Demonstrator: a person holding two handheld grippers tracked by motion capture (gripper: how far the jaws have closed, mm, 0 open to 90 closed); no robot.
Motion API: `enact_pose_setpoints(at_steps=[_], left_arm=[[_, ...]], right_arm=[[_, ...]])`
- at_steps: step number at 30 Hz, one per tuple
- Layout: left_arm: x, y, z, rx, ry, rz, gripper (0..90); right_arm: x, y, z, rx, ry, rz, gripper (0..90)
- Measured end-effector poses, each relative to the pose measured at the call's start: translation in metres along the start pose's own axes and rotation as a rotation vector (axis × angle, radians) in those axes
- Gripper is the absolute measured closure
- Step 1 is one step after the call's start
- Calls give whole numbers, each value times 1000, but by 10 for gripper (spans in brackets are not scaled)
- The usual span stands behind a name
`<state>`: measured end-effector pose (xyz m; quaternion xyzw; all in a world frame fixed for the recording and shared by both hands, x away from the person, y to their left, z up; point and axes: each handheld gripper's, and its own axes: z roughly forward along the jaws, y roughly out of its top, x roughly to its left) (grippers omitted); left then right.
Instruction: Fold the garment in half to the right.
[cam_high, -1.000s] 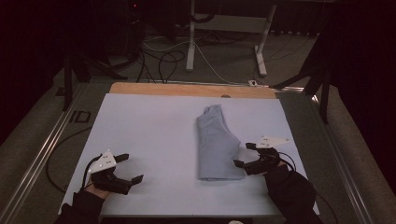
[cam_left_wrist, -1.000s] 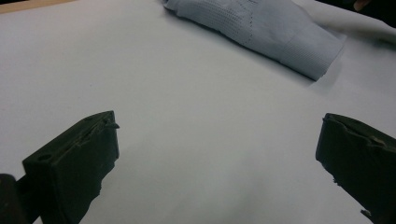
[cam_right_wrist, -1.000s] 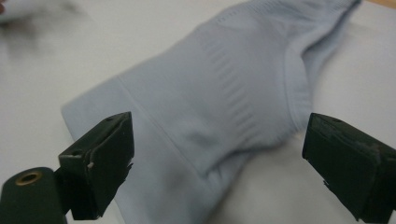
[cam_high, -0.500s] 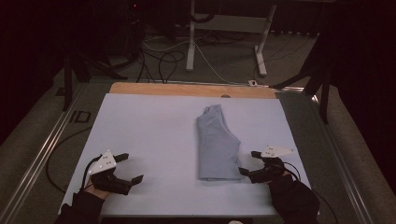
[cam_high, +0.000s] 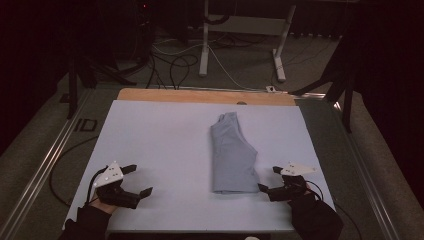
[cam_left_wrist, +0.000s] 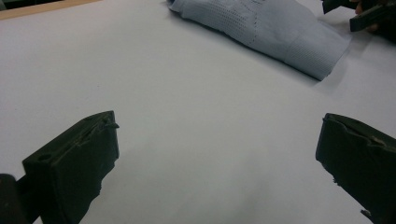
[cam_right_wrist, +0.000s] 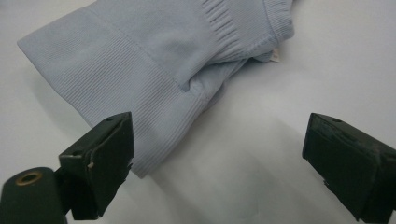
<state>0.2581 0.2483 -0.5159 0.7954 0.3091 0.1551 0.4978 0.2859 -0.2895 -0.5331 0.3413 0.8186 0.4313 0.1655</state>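
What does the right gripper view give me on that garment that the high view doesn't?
Right gripper view: ribbed hem and cuff knit of the pale blue folded garment, and a jaw at its hem corner. High view: the garment's whole outline, the left gripper far off on the white table cover, the floor cables. Both: right gripper open beside the garment.

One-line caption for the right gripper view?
Open right gripper poised at the ribbed hem of a folded light-blue knit garment.

A dim room: grey floor (cam_high: 60, 135), tangled cables (cam_high: 175, 65), white desk legs (cam_high: 205, 45).
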Motion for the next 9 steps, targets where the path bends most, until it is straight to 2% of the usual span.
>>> enact_pose_setpoints(at_steps=[9], left_arm=[[0,0,1,-1,1,-2,3]], right_arm=[[1,0,1,-16,-2,-5,93]])
